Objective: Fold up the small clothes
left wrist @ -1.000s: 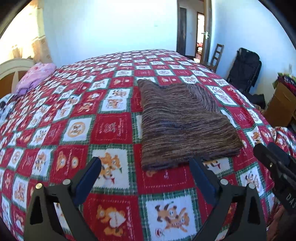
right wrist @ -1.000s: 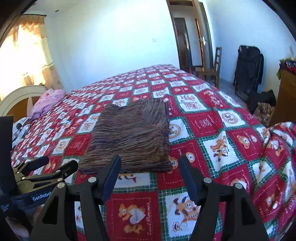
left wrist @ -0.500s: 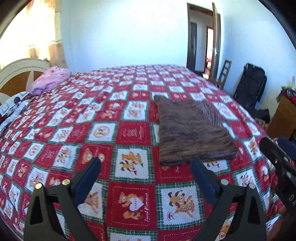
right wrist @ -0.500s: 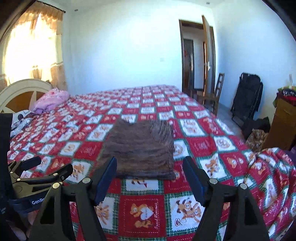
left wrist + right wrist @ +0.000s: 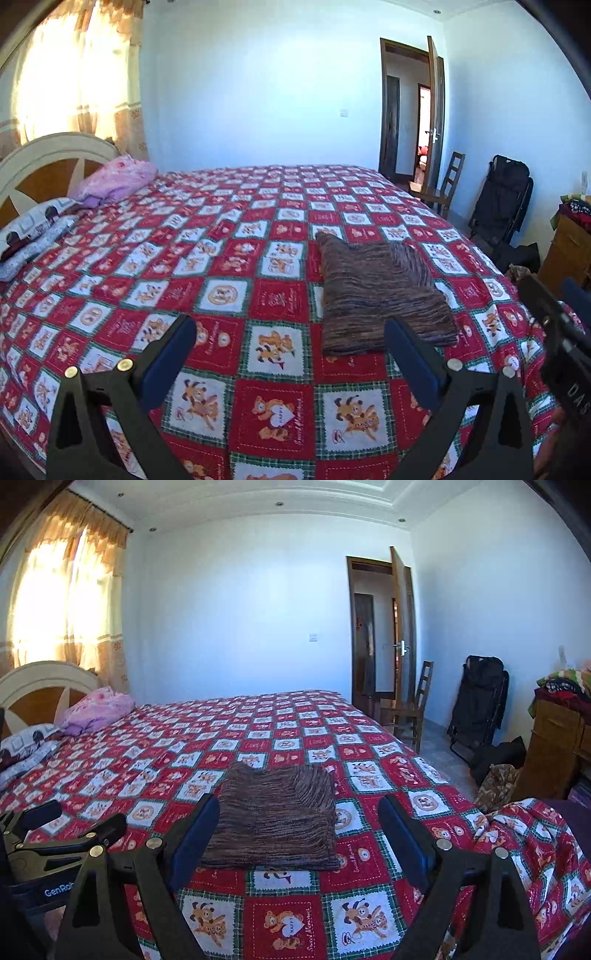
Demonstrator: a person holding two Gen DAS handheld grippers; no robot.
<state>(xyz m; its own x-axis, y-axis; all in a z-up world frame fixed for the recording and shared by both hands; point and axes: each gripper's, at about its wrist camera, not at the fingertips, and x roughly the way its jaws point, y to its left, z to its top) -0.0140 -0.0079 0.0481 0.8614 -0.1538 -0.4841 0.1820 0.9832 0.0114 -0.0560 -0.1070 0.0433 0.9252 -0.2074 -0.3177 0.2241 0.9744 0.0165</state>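
The folded brown garment (image 5: 273, 819) lay on the bed (image 5: 258, 923), long axis running away, directly ahead of the right hand-held gripper (image 5: 295, 834), nearer it; its jaws, just widening, held nothing. The left hand-held gripper (image 5: 290, 354) gaped empty, the garment ahead to its right.

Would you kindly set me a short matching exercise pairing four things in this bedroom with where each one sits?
Things:
1. brown striped garment
2. pink bundle
3. wooden chair
4. black folded stroller

Places:
A. by the headboard
B. against the right-hand wall
C. folded, on the bedspread just beyond the gripper fingers
D. beside the open door

Pairs: 1-C, 2-A, 3-D, 4-B
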